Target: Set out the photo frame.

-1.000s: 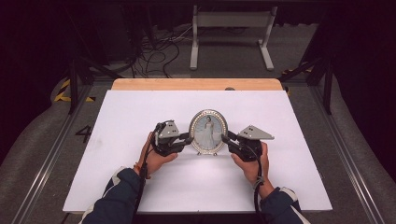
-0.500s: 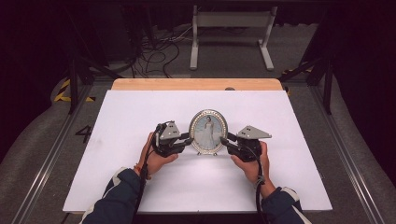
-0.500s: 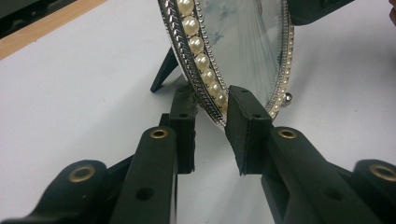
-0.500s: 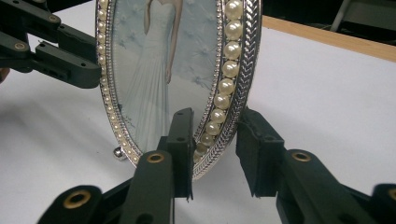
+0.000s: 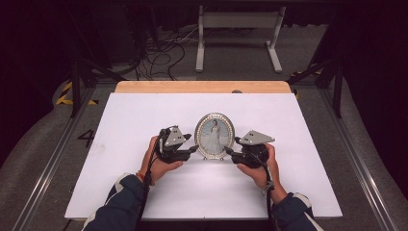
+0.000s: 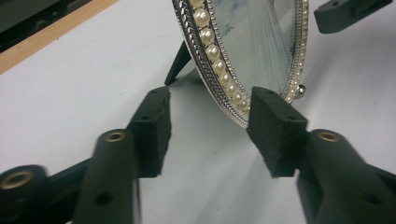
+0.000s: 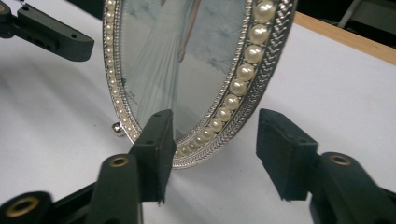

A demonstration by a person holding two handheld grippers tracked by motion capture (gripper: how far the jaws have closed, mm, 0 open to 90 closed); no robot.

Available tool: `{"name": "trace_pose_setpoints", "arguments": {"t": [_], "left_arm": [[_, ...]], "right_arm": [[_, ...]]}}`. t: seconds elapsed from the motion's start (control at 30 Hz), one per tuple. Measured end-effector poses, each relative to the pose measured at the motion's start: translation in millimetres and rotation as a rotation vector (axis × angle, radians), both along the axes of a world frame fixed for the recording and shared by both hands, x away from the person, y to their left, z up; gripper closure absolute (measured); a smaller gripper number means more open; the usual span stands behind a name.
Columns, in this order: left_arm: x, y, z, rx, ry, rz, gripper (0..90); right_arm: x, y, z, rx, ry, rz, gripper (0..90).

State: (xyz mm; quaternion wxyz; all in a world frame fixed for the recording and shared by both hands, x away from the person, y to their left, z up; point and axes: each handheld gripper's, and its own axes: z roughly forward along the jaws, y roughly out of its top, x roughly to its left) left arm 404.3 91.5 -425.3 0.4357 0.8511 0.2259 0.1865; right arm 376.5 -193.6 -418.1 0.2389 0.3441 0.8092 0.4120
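While picture frame (image 5: 214,136) stands upright mid-table (image 5: 144,192), left gripper (image 5: 193,150) and right gripper (image 5: 230,152) flank its rim, jaws just opened, apart, not clamping; bare table all round.

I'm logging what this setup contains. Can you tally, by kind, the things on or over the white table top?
Oval picture frame, pearl-rimmed, standing upright: 1
Handheld grippers, left gripper and right gripper, jaws just opened, frame rim between them: 2
Total: 3
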Motion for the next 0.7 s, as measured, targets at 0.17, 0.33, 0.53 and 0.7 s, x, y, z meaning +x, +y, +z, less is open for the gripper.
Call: {"name": "trace_pose_setpoints", "arguments": {"t": [0.17,0.33,0.53,0.7], "left_arm": [[-1.0,-1.0,-1.7,0.031,-0.003,0.025,26.6],[0.2,-2.1,-3.4,0.023,0.012,0.030,12.7],[1.1,-3.2,-5.8,0.012,0.040,0.015,7.0],[0.5,-3.2,-6.2,0.020,0.042,-0.011,4.8]], "right_arm": [[1.1,2.9,-3.0,-0.033,0.012,0.009,27.2],[1.8,3.9,-4.2,-0.039,0.017,0.007,21.1],[4.7,2.9,-6.7,-0.022,0.039,0.009,10.9],[6.4,1.3,-8.6,-0.023,0.050,0.000,5.7]]}}
